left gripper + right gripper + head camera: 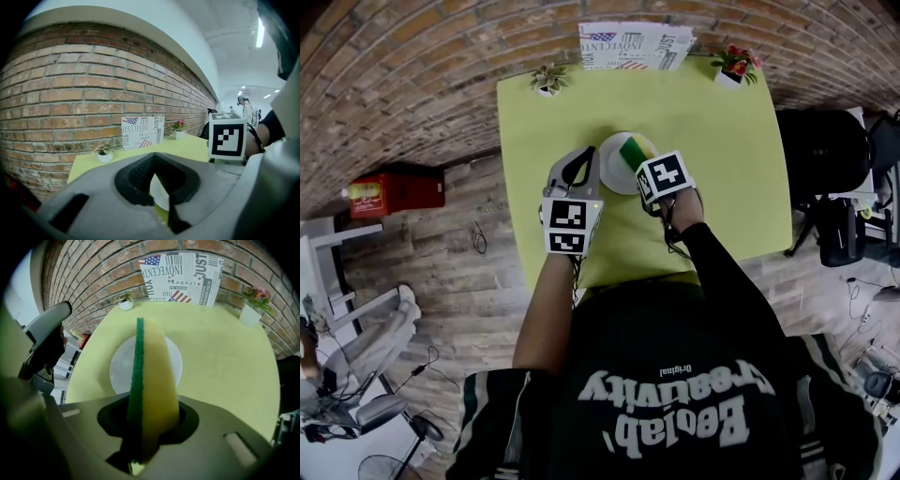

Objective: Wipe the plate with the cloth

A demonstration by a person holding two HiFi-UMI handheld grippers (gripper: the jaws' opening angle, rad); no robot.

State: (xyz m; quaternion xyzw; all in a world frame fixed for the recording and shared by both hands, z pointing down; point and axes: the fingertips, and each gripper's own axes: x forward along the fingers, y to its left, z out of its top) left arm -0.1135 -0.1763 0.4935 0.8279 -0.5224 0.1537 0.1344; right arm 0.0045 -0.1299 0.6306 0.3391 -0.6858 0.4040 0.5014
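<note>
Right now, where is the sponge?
The sponge is clamped in the right gripper, over the white plate at the middle of the green table. The left gripper holds the plate's left rim beside it.

Bright, even indoor light; heavy fisheye warp w/ dark corners; near gripper bodies blurred.

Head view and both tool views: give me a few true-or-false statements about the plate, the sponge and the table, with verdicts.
1. The right tool holds a yellow-and-green sponge. True.
2. The plate is blue. False: it is white.
3. The left tool grips the plate's rim. True.
4. The table carries only the plate. False: a potted plant, a second one and a printed card stand along its far edge.
</note>
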